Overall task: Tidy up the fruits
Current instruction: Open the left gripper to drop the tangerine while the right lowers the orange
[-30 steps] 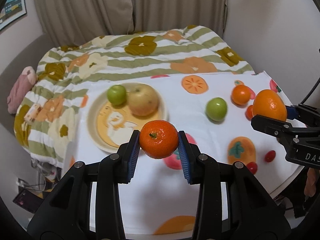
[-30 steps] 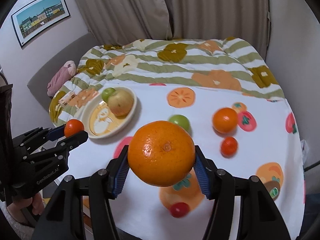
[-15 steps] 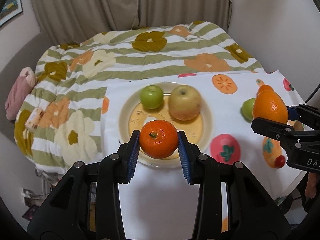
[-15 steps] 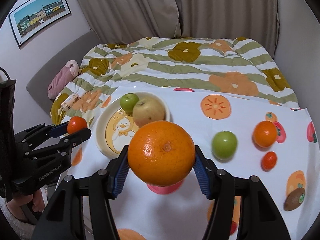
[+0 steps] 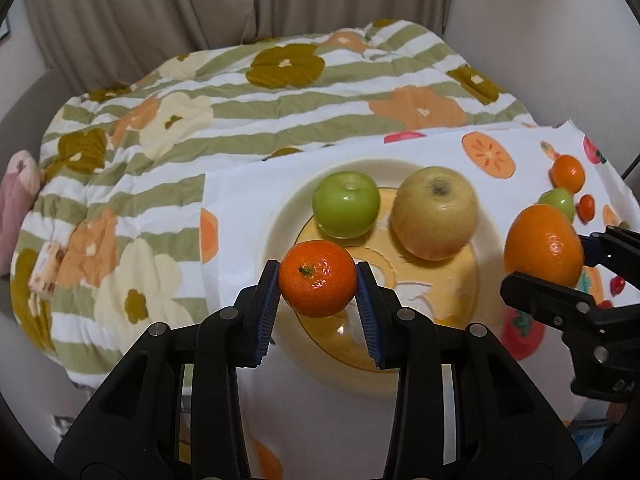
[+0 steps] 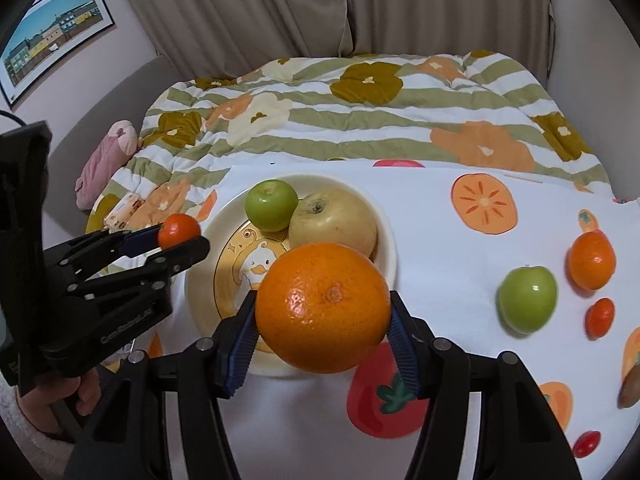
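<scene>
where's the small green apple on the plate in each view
Left wrist view: small green apple sits upper middle, at the plate's far side, left of the yellow apple.
Right wrist view: it sits left of centre, at the plate's far edge.
Shared landmark: the yellow apple, immediately to its right in both.

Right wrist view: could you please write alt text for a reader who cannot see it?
The right gripper clamps a large orange above a yellow plate holding a green apple and a yellow apple. At left, the left gripper holds a small mandarin.
</scene>
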`<action>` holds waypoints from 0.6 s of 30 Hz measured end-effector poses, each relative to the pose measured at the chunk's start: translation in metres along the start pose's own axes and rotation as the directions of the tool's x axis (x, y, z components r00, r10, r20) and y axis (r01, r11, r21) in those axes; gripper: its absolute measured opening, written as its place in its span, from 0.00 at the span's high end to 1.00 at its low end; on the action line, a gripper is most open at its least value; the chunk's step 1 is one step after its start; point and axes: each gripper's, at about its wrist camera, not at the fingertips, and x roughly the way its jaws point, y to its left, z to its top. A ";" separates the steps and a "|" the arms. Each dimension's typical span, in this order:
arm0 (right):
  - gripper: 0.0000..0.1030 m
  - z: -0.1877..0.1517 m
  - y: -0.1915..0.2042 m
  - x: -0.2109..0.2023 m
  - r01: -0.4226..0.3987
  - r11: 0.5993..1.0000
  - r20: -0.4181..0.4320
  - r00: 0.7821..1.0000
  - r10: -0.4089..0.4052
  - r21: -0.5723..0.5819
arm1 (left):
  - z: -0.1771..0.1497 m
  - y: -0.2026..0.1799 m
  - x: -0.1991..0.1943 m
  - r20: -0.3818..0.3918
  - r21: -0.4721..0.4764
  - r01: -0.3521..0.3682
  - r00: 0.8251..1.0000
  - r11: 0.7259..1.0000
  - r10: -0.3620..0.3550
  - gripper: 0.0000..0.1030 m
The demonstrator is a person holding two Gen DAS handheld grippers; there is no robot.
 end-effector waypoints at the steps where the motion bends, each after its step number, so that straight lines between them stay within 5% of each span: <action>1: 0.45 0.000 0.001 0.003 0.004 1.000 -0.002 1.000 -0.004 0.000 | 0.000 0.001 0.006 -0.009 0.007 0.004 1.000 1.000 -0.004 0.60; 13: 0.45 -0.001 0.003 0.020 0.032 0.999 -0.021 0.999 -0.031 0.039 | 0.004 0.009 0.037 -0.032 0.058 0.035 0.999 0.998 -0.033 0.58; 15: 0.45 0.000 0.003 0.020 0.035 0.999 -0.020 0.999 -0.035 0.037 | 0.004 0.008 0.036 -0.023 0.076 0.044 0.999 0.996 -0.042 0.48; 17: 0.45 -0.001 0.004 0.017 0.037 0.999 -0.016 0.999 -0.036 0.032 | 0.003 0.007 0.029 0.003 0.082 0.040 0.999 0.996 -0.040 0.01; 18: 0.45 -0.001 0.004 0.016 0.039 0.999 -0.014 0.999 -0.039 0.030 | 0.003 0.007 0.024 0.030 0.085 0.028 0.999 0.996 -0.031 0.00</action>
